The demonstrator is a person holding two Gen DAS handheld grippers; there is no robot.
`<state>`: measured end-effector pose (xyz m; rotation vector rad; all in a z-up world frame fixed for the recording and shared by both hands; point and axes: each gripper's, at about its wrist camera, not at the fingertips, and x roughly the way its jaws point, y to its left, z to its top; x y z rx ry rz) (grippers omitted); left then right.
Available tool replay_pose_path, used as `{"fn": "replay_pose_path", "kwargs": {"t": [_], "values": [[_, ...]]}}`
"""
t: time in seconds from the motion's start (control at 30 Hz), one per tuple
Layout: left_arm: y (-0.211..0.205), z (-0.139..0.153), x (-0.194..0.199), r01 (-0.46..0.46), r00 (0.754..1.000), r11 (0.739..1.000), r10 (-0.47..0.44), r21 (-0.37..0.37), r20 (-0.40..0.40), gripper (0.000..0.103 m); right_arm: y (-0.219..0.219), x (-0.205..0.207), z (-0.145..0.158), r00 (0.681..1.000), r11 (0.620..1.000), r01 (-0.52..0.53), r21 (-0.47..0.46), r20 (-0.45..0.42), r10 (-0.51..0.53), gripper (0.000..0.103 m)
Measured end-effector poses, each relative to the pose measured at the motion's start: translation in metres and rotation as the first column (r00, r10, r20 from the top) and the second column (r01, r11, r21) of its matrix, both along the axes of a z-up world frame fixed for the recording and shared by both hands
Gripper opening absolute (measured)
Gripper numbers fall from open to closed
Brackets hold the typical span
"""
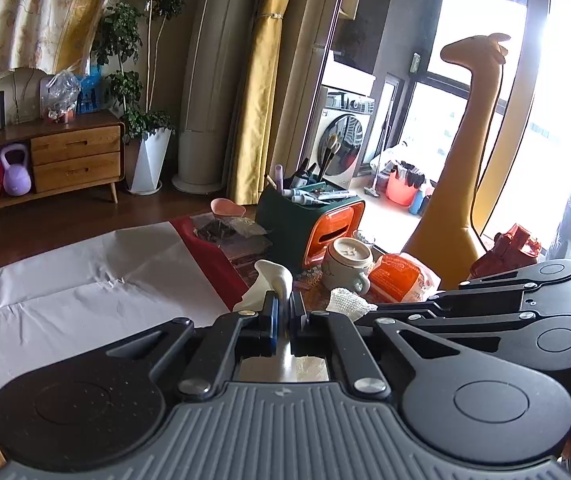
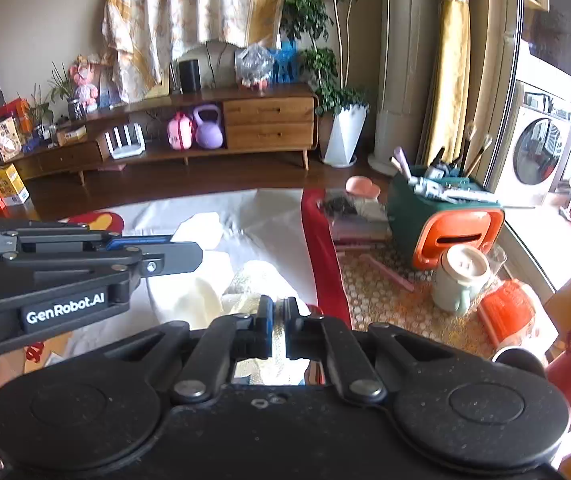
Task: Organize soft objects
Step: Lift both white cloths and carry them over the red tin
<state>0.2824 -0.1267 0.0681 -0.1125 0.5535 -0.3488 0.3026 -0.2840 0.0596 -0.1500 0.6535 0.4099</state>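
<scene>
White sheet (image 2: 245, 216), "GenRobot.AI" left tongs (image 2: 189, 254)

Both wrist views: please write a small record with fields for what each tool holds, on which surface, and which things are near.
left tool: shut on a cream cloth
right tool: shut on a white knitted cloth
position: the tools are close together, left tool crossing the right wrist view
surface: white sheet with a red border
nearby: cream mug, green organizer with brushes, orange packet, yellow giraffe toy
</scene>
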Motion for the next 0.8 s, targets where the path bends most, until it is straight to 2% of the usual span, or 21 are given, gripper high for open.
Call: {"fn": "replay_pose_path", "kwargs": {"t": [0.8], "values": [[0.002, -0.093, 0.046, -0.007, 0.984, 0.996, 0.022, 0.084, -0.179, 0.005, 0.016, 0.049, -0.093, 0.985, 1.000, 0.000, -0.022, -0.173, -0.004, 0.004]]}}
